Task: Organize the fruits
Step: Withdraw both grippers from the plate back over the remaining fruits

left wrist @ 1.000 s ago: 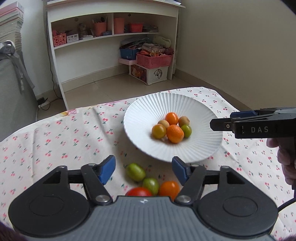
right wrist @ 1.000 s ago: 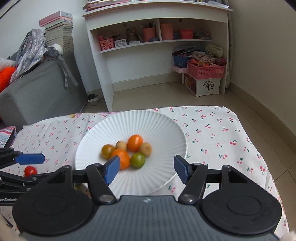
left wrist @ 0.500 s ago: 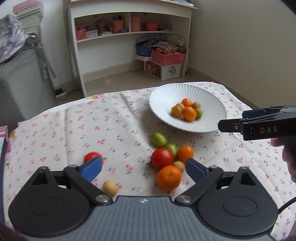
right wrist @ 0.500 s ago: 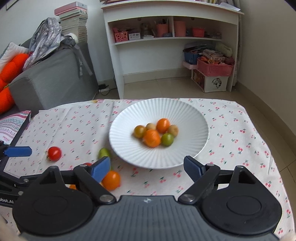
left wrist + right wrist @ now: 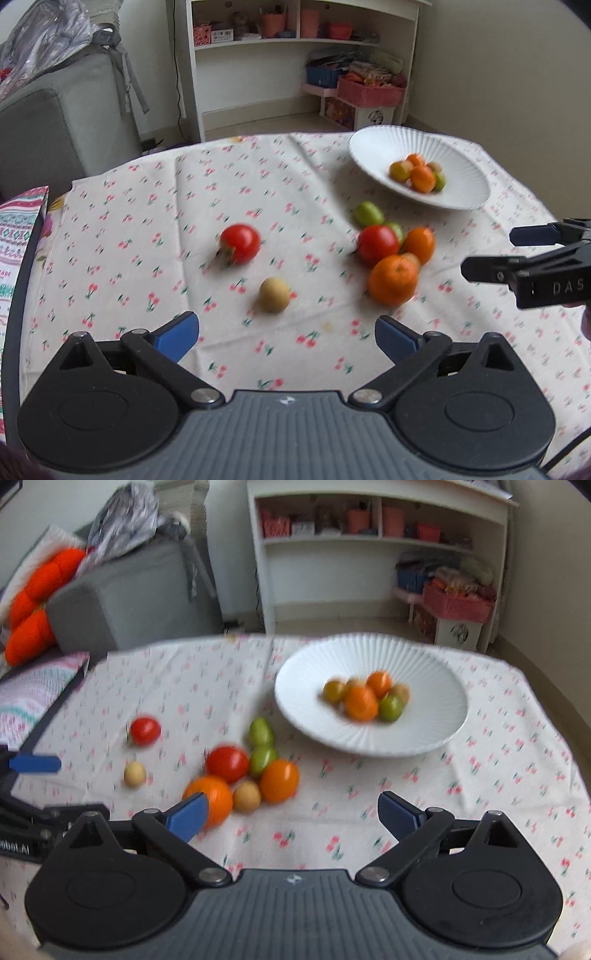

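Observation:
A white ribbed plate [image 5: 465, 192] [image 5: 436, 686] holds several small orange, green and tan fruits. On the cloth lie a lone red tomato [image 5: 239, 243] [image 5: 145, 731], a tan round fruit [image 5: 273, 295] [image 5: 134, 774], and a cluster with a large orange [image 5: 393, 280] [image 5: 212, 797], a red tomato [image 5: 377, 240] [image 5: 226, 763], green fruits and a small orange fruit. My left gripper [image 5: 287, 334] is open and empty, near the tan fruit. My right gripper [image 5: 291, 814] is open and empty, just in front of the cluster.
The table wears a cherry-print cloth [image 5: 184, 192]. A grey sofa [image 5: 136, 594] with orange cushions stands at the left. A white shelf unit [image 5: 369, 554] with baskets and boxes stands behind the table. The right gripper shows in the left wrist view [image 5: 535, 258].
Both grippers have pulled back from the plate and swung left, bringing the loose fruits on the cloth into view. Both jaws have opened wider.

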A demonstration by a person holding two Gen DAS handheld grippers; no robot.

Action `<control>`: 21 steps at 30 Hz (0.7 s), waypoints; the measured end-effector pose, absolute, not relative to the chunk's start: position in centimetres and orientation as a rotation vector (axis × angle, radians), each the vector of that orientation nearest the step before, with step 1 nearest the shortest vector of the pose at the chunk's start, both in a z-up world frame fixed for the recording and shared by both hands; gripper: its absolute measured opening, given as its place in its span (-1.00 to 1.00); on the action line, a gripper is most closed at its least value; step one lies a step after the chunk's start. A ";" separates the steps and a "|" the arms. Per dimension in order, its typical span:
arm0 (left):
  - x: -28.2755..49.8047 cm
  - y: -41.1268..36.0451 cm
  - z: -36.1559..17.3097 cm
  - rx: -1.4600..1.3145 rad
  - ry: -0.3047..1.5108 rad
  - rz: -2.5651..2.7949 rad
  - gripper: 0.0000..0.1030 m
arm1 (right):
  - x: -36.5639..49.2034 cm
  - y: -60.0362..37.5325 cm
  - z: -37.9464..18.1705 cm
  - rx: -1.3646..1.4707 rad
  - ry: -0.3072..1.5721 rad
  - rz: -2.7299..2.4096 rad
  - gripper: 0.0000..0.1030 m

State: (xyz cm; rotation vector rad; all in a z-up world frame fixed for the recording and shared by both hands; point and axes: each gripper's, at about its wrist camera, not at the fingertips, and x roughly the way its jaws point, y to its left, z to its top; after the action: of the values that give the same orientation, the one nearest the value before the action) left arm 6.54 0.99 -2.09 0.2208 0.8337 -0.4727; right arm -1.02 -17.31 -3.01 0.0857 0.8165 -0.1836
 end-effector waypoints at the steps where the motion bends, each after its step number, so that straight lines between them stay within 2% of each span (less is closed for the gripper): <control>1: 6.6 1.1 -2.4 0.226 0.839 -0.463 0.82 | -1.0 -17.0 -3.3 0.080 0.826 -0.181 0.88; 8: 7.3 1.9 -3.8 0.187 0.858 -0.427 0.82 | -0.8 -15.6 -4.4 0.032 0.836 -0.152 0.89; 15: 7.6 1.7 -5.9 0.211 0.774 -0.483 0.82 | -0.6 -14.9 -6.0 0.056 0.833 -0.107 0.88; 21: 7.9 1.1 -6.9 0.223 0.757 -0.500 0.82 | -0.5 -13.6 -7.1 0.054 0.842 -0.027 0.74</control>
State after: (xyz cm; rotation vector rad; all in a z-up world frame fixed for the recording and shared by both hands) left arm 7.94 1.10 -6.94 0.2232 0.7570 -0.5002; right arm -0.47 -13.56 -7.14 0.0543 0.8417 -0.0275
